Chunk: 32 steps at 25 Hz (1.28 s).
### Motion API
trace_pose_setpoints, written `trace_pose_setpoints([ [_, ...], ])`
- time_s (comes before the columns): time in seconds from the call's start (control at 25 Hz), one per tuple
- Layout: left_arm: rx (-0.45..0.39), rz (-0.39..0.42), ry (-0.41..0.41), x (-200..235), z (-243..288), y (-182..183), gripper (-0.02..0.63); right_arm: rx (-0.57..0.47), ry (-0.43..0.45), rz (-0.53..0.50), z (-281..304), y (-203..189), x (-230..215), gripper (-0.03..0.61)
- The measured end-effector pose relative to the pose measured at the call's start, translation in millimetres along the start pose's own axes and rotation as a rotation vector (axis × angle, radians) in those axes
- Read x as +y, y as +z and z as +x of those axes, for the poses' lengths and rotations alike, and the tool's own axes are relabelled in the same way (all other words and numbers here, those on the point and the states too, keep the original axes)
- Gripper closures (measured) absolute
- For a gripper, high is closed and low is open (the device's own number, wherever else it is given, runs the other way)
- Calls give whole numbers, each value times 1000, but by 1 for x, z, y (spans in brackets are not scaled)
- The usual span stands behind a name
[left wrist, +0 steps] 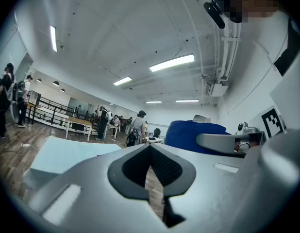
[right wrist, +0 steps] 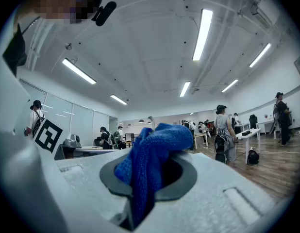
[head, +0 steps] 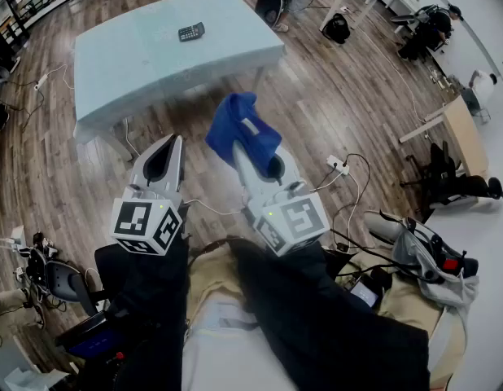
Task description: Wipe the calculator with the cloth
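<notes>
1. Holding the left gripper and the right gripper side by side just ahead of the body, above dark sleeves, both tilting forward and away toward the table.
2. Pressing the left jaws together at their tips, with nothing caught between them.
3. Clamping the right jaws on the blue cloth, which is bunching above the tips and draping over them.
4. Hovering over bare wooden floor, with open planks running from the grippers to the table's near edge.
5. Trailing across the floor at the right: a white power strip and loose cables.
6. Lying flat toward the far side of the pale blue table, inside its edges and well apart from both grippers: the calculator.
7. Ringing the far floor beyond the table: desks, bags and seated people.
</notes>
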<state>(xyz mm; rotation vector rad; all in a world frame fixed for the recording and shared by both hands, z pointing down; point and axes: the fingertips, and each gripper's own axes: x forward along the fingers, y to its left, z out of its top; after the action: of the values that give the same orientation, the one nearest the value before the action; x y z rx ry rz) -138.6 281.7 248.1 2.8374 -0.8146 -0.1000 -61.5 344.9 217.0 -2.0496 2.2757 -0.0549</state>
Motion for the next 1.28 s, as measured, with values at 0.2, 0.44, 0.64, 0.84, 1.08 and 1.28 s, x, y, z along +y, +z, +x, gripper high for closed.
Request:
trace_pose_setpoints([
  [0.2,14,-1,12,-2,-8,-5,618,15,-11,19,-10,-22,-1,522],
  [0.44,28,-9,17,0,-7,-10,618,39,-26,14,-8,-18,-3,522],
  [0.64,36,-17,34,7,-12,-17,618,37,-40,10,-10,-31,-4,522],
  [0.84,46,-20,60,13,-21,-22,617,37,-45,12,-13,-33,-2,522],
  [1.08,54,-36,91,31,-32,-27,617,51,-43,18,-6,-38,5,522],
  [1.28,55,-38,89,41,-31,-26,617,51,-30,22,4,-37,13,518],
])
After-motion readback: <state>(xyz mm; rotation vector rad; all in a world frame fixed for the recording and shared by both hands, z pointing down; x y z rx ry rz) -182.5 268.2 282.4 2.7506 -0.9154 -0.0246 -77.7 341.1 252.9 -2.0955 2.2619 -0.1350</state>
